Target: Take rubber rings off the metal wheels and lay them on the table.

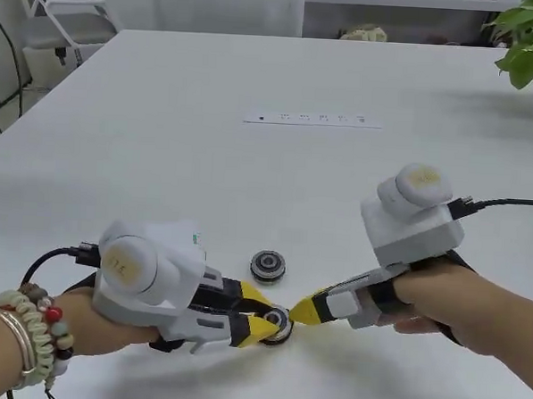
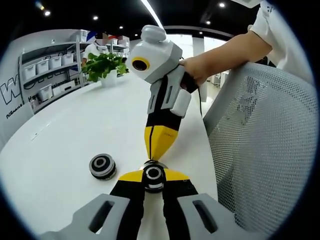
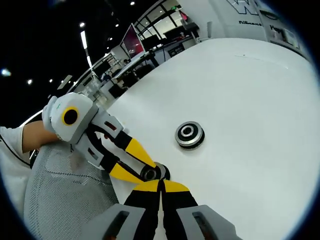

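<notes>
Left claw point(image 1: 271, 325): pinching a small round metal wheel point(image 1: 279, 322) between its yellow tips, low over the near edge of the white desk point(image 1: 250, 172). I cannot tell whether the wheel touches the surface.
Right claw point(image 1: 296, 314): pressed together, its yellow point touching the right side of the held wheel. Whether any rubber is caught between the tips cannot be made out.
Task's thing: the black rubber ring point(image 3: 166, 173) seems to sit around the held wheel's rim, between the two claws.
Second wheel point(image 1: 268, 265): lies flat on the desk just beyond the claws, apart from both, its dark band apparently in place.
Step in hand: probably prising the ring from the held wheel.
Doing it well: keep the left claw firm so the wheel cannot spin or slip. Work the right tips under the ring's edge at one spot and nip only the rubber. Then peel outward and around the rim instead of pulling straight. If the left tips bear on the rubber itself, they may pin it, so a shifted hold could help.
Risk: tips skating off the metal, or the ring snapping free and flying.
Writing: a large letter W point(image 2: 11, 94) shows on the far wall, the rest cut off, and the smaller line beneath is too blurred to read. A thin white strip point(image 1: 314, 120) on the far desk carries marks too small to read. No brand is legible on either claw.
</notes>
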The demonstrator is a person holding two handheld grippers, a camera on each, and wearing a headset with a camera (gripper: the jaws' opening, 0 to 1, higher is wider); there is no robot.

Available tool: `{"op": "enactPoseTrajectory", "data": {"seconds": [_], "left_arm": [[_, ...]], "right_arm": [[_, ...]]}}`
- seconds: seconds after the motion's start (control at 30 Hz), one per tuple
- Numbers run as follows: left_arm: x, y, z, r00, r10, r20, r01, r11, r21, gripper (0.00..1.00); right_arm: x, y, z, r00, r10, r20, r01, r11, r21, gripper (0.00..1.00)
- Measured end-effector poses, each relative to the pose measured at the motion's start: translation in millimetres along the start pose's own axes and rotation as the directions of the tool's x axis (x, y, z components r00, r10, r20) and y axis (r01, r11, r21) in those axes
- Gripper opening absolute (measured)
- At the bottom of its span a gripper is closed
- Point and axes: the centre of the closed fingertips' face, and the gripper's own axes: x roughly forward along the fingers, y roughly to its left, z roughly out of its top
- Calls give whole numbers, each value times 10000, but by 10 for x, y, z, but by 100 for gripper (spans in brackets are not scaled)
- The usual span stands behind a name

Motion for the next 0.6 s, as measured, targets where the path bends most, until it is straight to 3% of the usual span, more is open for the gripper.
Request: {"op": "enactPoseTrajectory", "data": {"seconds": [0.6], "left_arm": [[4, -13, 6, 10000, -48, -70, 50, 9996, 267, 8]], "right_arm": [[-5, 65, 10, 9999, -16, -99, 14, 9997, -234, 0]]}}
